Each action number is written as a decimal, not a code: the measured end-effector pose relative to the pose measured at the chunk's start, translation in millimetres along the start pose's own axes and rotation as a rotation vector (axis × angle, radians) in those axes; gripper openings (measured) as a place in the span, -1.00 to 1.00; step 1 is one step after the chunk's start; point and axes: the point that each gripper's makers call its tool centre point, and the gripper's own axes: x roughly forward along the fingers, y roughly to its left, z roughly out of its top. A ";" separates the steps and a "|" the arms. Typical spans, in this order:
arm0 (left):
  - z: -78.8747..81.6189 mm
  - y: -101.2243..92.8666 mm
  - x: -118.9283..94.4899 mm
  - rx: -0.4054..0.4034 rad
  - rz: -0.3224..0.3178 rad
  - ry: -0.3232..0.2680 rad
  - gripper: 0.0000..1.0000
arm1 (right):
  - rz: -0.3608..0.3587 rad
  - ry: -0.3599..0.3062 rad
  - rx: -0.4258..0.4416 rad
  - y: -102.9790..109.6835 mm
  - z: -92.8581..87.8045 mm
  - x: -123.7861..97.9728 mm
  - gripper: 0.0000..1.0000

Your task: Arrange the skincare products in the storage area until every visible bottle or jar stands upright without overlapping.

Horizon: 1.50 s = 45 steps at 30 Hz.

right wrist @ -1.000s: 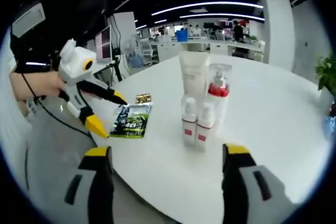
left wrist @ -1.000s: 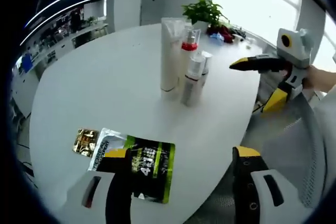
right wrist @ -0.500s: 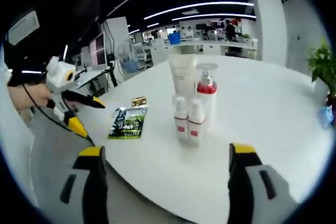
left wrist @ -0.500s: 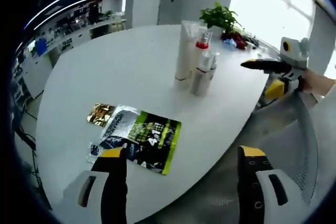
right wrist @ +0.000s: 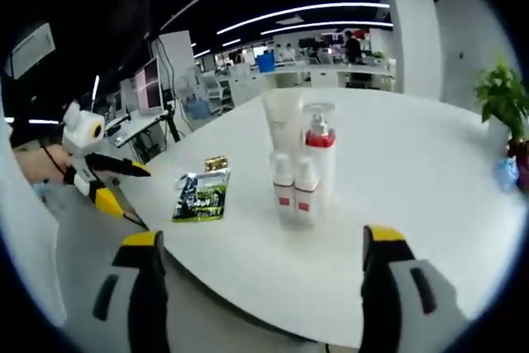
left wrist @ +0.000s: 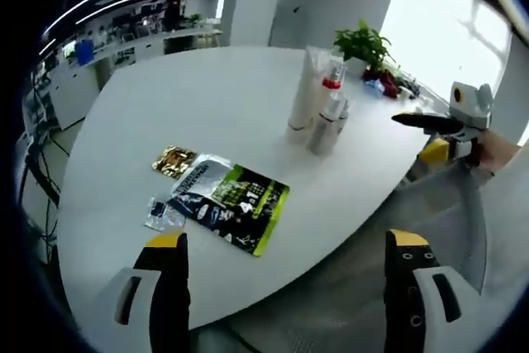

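A cluster of skincare products stands upright on the white round table point(left wrist: 190, 105): a tall white tube point(right wrist: 282, 126), a clear bottle with a red pump point(right wrist: 319, 150) and two small white bottles point(right wrist: 295, 193) with red labels in front. The same group appears far off as the tube point(left wrist: 304, 98) and bottles point(left wrist: 329, 118). My left gripper point(left wrist: 285, 287) is open, off the table's near edge, with nothing between its jaws. My right gripper point(right wrist: 260, 283) is open as well, back from the table rim. Each gripper appears in the other's view: right gripper point(left wrist: 430, 134), left gripper point(right wrist: 103, 183).
A green and black sachet point(left wrist: 231, 208) lies flat near the table edge, with a small gold packet point(left wrist: 172, 160) and a small clear packet point(left wrist: 161, 212) beside it. A potted plant point(left wrist: 364, 43) stands at the far side. Office desks fill the background.
Both grippers have drawn back from the table, so the products look smaller and farther. The products and the sachets have not moved.
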 end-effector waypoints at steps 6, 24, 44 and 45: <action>1.6 2.7 -2.8 -0.009 0.025 -0.016 0.94 | -0.017 -0.008 0.017 -0.1 -3.0 4.6 0.99; -3.4 7.9 3.9 -0.042 0.065 0.025 0.94 | -0.053 -0.009 0.009 -8.4 -5.0 4.1 0.99; -5.9 23.0 31.8 -0.200 0.185 0.058 0.94 | -0.063 0.025 -0.047 -8.5 -10.3 6.6 0.99; -7.6 25.7 33.1 -0.212 0.197 0.065 0.94 | -0.065 0.028 -0.045 -9.2 -10.9 6.8 0.99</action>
